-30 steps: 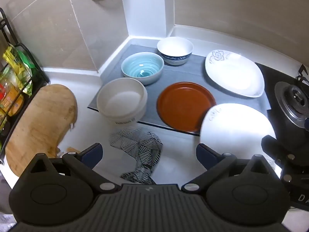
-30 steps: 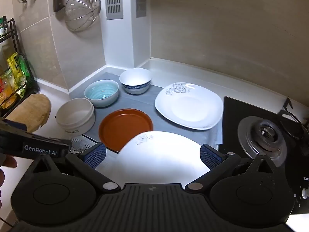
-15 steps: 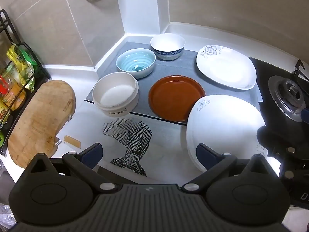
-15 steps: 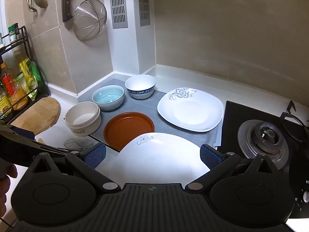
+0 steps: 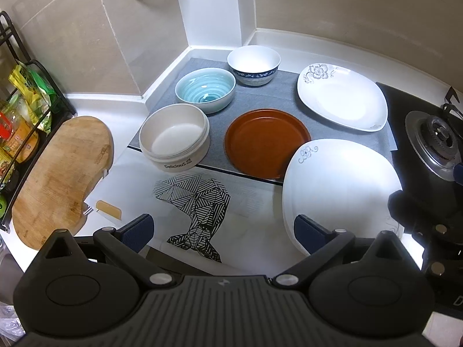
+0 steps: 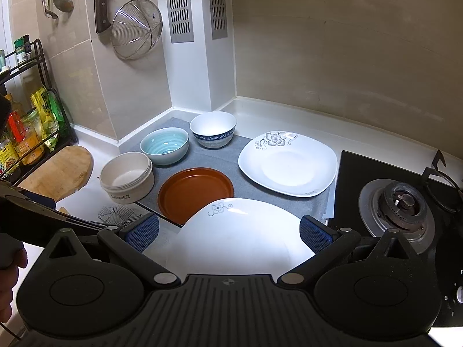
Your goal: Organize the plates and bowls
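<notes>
Right wrist view is showing the right gripper (image 6: pixel 228 230) hanging with its blue pads spread wide and nothing between them, and the near white plate (image 6: pixel 240 231) is sitting just below and in front of it, so I'm guessing this plate is the piece in play right now. Using the grey mat (image 6: pixel 249 188) as the landmark: that plate is lying at the mat's front edge, half off it toward the camera, with its far rim overlapping the brown plate (image 6: pixel 195 192) as far as I can tell. The left gripper (image 5: pixel 222 231) is also wide open and holding nothing, hovering over the bare counter in front of the mat, above a black-and-white patterned cloth (image 5: pixel 196 208). On the mat itself, the brown plate is sitting at the front middle, the cream "Delicious" bowl (image 5: pixel 175 141) is perching on the front left corner, the teal bowl (image 5: pixel 206 89) is just behind it, and the blue-rimmed bowl (image 5: pixel 254 65) is at the back. The second white plate (image 5: pixel 343 98) is lying on the mat's right side, near the stove burner (image 6: pixel 403 205). My read: sorting is barely started, since nothing is stacked cleanly yet. The next move is probably pinching the near plate's rim and setting it onto its twin, which needs a thin, careful edge grip because glazed plates are slippery.
</notes>
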